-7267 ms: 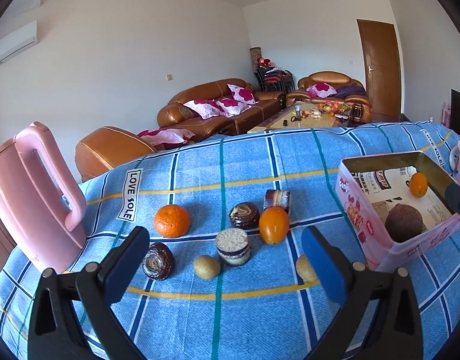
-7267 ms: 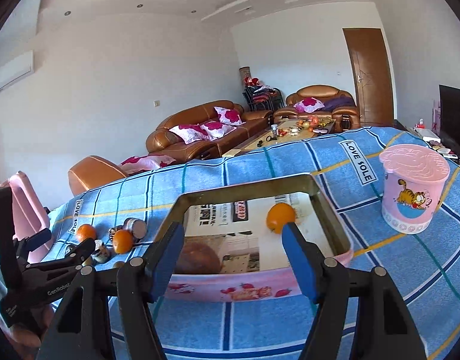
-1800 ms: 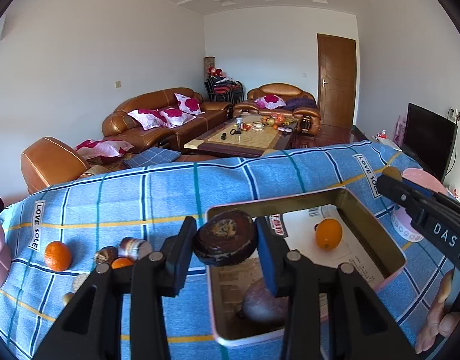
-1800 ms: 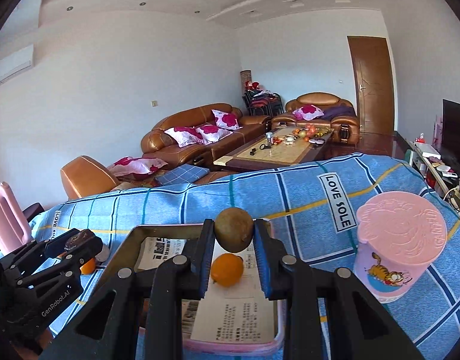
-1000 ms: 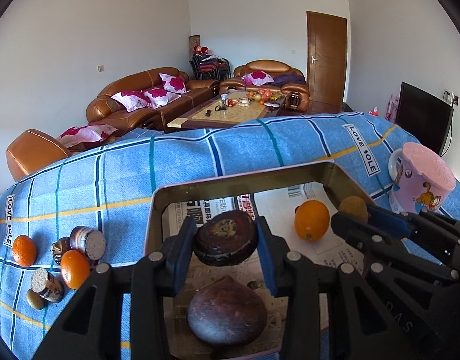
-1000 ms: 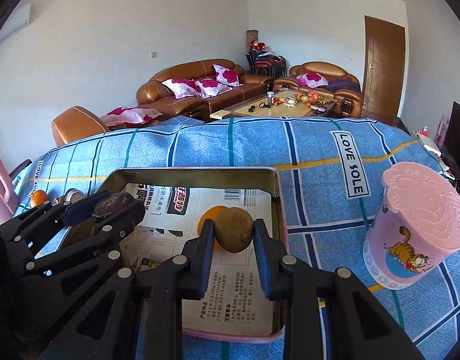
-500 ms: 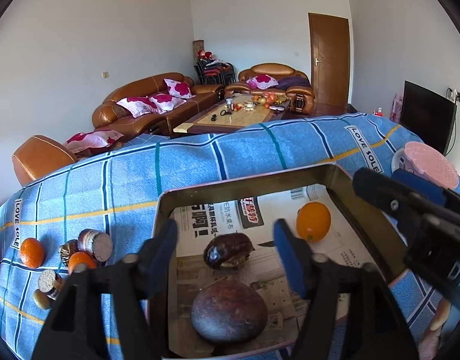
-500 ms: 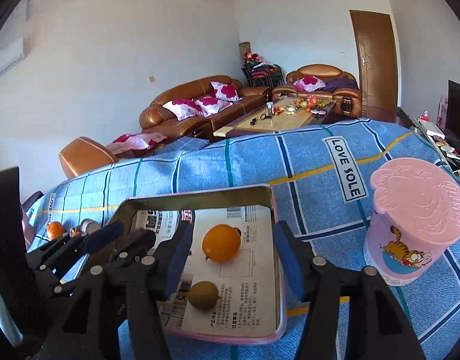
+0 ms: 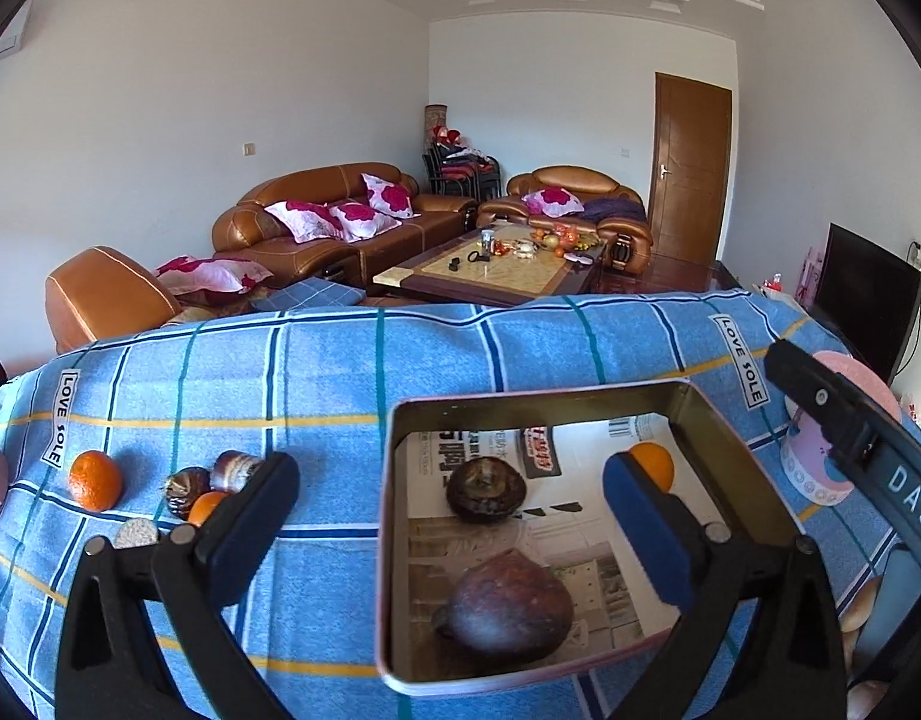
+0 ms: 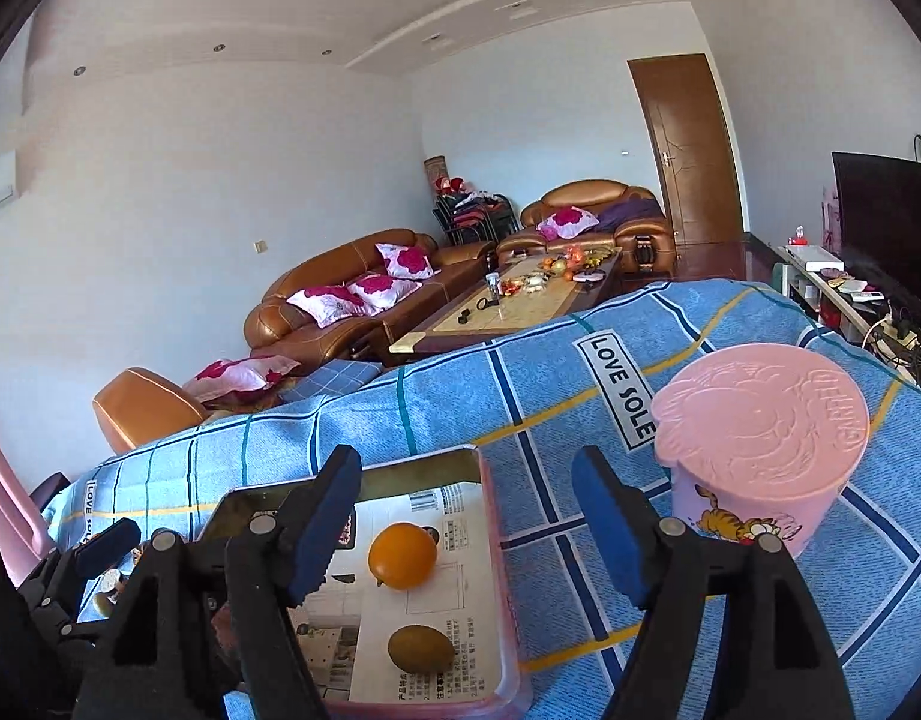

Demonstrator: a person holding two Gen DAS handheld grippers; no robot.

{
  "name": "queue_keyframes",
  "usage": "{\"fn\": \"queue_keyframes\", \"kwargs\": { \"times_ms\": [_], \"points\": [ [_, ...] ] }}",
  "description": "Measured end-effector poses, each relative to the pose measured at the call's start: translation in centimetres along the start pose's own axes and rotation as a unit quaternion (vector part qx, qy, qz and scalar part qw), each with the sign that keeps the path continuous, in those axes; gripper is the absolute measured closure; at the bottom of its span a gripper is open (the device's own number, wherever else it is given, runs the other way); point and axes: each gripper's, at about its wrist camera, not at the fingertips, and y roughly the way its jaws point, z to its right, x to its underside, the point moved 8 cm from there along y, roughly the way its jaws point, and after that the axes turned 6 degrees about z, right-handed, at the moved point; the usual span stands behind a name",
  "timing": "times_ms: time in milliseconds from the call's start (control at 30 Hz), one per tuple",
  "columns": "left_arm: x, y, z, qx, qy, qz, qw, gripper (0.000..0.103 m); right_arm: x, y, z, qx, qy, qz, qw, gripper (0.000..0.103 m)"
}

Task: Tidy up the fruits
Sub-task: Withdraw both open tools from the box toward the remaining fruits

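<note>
Inside tin [image 9: 736, 468], orange [image 10: 402, 555], kiwi [image 10: 421, 648], two dark fruits, both grippers' jaws wide, empty.

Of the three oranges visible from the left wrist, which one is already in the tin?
The orange at the tin's far right, partly behind the open left claw; the other two oranges sit on the blue cloth.

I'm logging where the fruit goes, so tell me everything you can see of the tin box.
The tin box is rectangular, open-topped, with rounded corners, pink outside and brassy inside. It sits flat on the blue checked cloth, lined with printed paper. Inside lie an orange, a kiwi and two dark brown fruits. Both grippers hover open above, not touching.
</note>
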Motion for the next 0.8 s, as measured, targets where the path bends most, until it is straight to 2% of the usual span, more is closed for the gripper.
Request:
{"fn": "queue_keyframes", "kwargs": {
  "times_ms": [67, 267, 433, 633, 800],
  "points": [
    [-0.1, -0.4, -1.5, -0.022, 0.018, 0.006, 0.9996, 0.000, -0.2, -0.5, -0.5, -0.002, -0.015, 0.021, 1.000, 0.022],
    [-0.8, -1.8, -7.0, -0.087, 0.064, 0.045, 0.9931, 0.000, 0.3, -1.2, -2.9, 0.000, -0.080, 0.036, 0.996, 0.021],
    [0.3, -2.0, -12.9, -0.132, 0.018, 0.043, 0.9901, 0.000, 0.4, -2.1, -3.7, 0.013, -0.090, 0.046, 0.995, 0.021],
    [1.4, -2.2, -17.4, -0.141, -0.033, 0.020, 0.9893, 0.000, 1.8, -2.2, -6.2, 0.008, -0.089, 0.018, 0.996, 0.021],
    [2.3, -2.3, -18.7, -0.153, -0.017, 0.008, 0.9881, 0.000, 3.5, -2.1, -9.7, -0.018, -0.086, -0.008, 0.996, 0.021]
  ]
}}
